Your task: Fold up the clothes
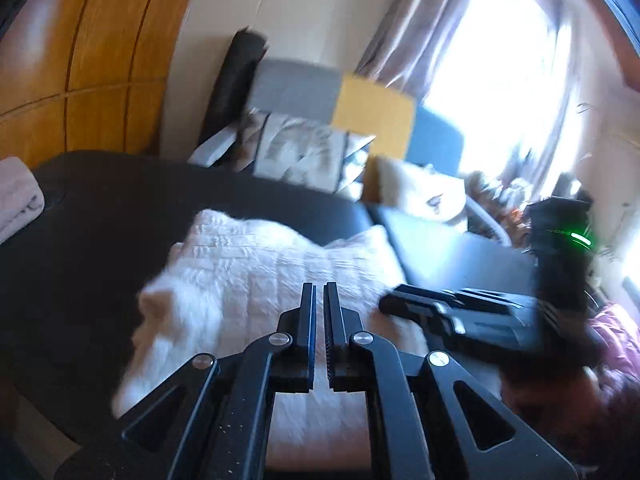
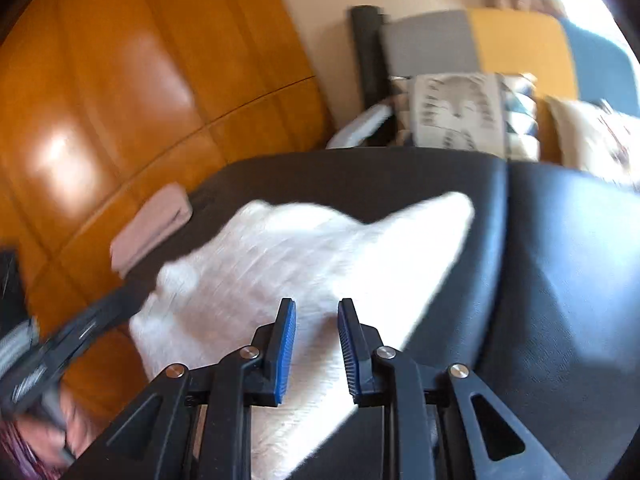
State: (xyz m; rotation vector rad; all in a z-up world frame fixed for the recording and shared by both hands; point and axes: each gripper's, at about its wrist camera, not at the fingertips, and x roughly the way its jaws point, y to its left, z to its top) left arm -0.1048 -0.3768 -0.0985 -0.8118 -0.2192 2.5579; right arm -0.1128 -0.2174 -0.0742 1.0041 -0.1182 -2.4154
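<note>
- A white, ribbed, fuzzy knit garment (image 1: pixel 256 280) lies spread on a black padded leather-like surface (image 1: pixel 100 220), in the near-middle of it; the right wrist view shows the same white garment (image 2: pixel 304 272) running diagonally, its long axis from near left to far right.
- Two soft corners of the garment point away toward the far edge, one at far left and one at far right, with a dip between them.
- The left gripper (image 1: pixel 319 292) hovers over the near part of the garment, its black fingers almost together with only a thin slit between them, nothing held between them.
- The right gripper (image 2: pixel 317 308) sits over the garment's near edge, its blue-padded fingers clearly parted and empty.
- A folded pale pink cloth (image 2: pixel 150 228) rests at the far left edge of the black surface, apart from the white garment.
- Far beyond stand patterned cushions (image 2: pixel 460 112) against a grey, yellow and blue backrest (image 2: pixel 512 40).
- Both views are motion-blurred.
</note>
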